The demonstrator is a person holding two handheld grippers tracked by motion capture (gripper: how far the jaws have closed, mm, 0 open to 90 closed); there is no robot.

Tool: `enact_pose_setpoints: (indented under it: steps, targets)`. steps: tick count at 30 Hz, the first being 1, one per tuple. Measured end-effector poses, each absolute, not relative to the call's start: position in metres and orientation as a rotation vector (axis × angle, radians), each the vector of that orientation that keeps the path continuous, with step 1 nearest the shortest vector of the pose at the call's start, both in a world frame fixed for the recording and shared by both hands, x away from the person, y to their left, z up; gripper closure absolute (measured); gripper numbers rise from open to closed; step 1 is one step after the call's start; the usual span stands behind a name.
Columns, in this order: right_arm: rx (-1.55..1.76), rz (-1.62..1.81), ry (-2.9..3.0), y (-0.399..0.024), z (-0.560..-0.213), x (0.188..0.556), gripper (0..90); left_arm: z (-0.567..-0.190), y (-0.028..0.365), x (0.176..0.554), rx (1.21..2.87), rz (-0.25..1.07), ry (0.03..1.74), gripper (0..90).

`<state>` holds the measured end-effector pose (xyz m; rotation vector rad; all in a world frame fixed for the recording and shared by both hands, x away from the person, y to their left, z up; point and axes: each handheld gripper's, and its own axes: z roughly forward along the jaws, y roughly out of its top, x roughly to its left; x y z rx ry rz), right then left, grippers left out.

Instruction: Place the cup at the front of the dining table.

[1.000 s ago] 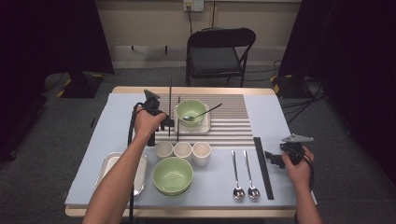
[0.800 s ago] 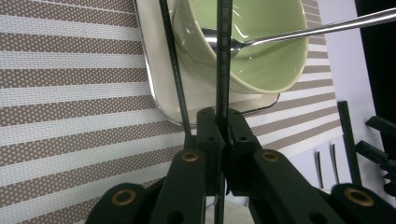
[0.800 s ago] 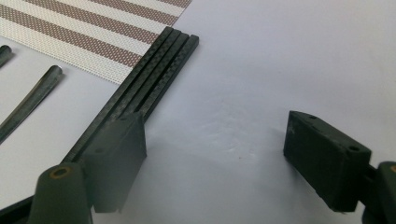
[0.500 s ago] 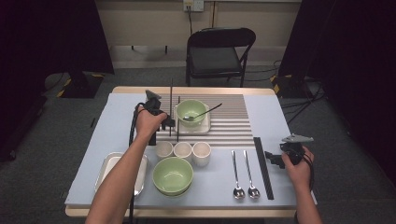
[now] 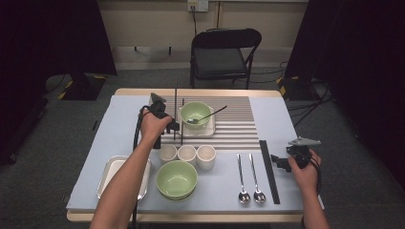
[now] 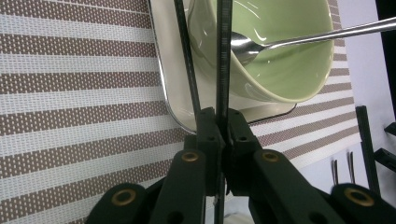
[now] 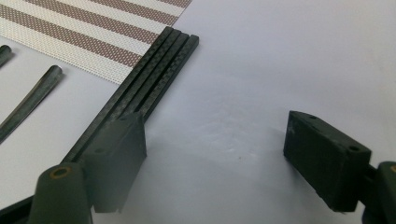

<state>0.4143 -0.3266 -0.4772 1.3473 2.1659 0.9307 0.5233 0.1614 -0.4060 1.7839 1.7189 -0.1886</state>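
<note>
The left tool is gripping a black chopstick closed in its jaws, its long axis running toward the surface's far edge beside the green bowl, while the right tool is resting open near the right edge.

Black folding chair standing at upper centre beyond the counter, grey carpet floor spreading around, pale wall running behind, wall outlet feeding cables, dark curtains hanging at both sides
</note>
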Motion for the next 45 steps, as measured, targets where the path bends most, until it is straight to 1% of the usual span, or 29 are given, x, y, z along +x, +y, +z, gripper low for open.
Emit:
enact_pose_setpoints:
  steps: [21, 28, 31, 45]
  targets:
    - [1.349, 0.932, 2.166, -0.327, -0.477, 0.414, 20.0, -0.413, 0.155, 0.526, 1.816, -0.184, 1.726, 86.7]
    - [1.347, 0.931, 2.166, -0.327, -0.477, 0.414, 20.0, -0.415, 0.154, 0.527, 1.793, -0.182, 1.757, 86.7]
    - [1.347, 0.932, 2.166, -0.327, -0.477, 0.414, 20.0, -0.416, 0.156, 0.527, 1.816, -0.169, 1.752, 86.7]
    - [1.347, 0.932, 2.166, -0.327, -0.477, 0.414, 20.0, -0.420, 0.154, 0.528, 1.826, -0.182, 1.755, 86.6]
